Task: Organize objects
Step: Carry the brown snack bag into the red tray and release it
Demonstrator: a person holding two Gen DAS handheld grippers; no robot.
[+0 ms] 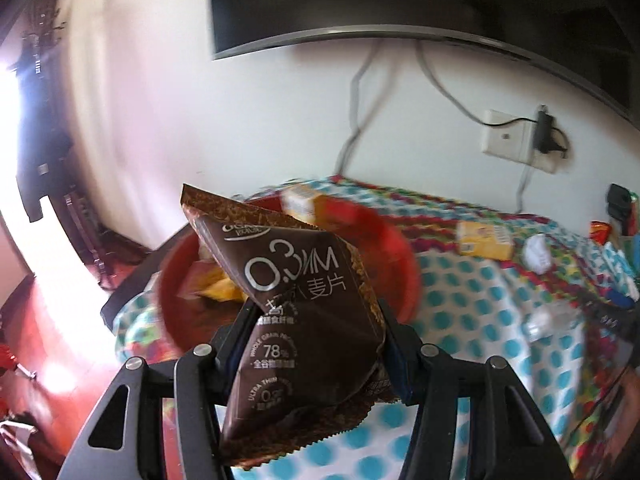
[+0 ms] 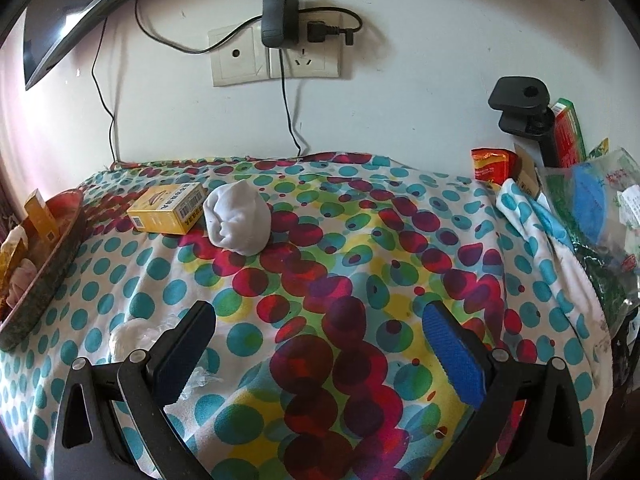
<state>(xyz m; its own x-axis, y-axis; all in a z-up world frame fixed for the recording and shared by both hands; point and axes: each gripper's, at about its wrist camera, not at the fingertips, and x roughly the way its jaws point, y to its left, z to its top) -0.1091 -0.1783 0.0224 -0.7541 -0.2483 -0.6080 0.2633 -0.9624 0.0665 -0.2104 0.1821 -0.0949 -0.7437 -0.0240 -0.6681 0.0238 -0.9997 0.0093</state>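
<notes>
The left gripper point(image 1: 316, 340) clamps a brown packet point(image 1: 304, 320) at lower centre (red bowl point(image 1: 400, 264) behind), while the right gripper point(image 2: 320, 352) gapes wide, empty, above the table point(image 2: 360, 240).

The right gripper point(image 2: 320, 344) hovers with its jaws wide apart over the dotted cloth point(image 2: 328, 264), nothing between them. Ahead, a yellow box point(image 2: 168, 208) lies touching a balled white sock point(image 2: 238, 220). A basin point(image 2: 44, 256) sits at the left edge, holding what may be snack packets.
</notes>
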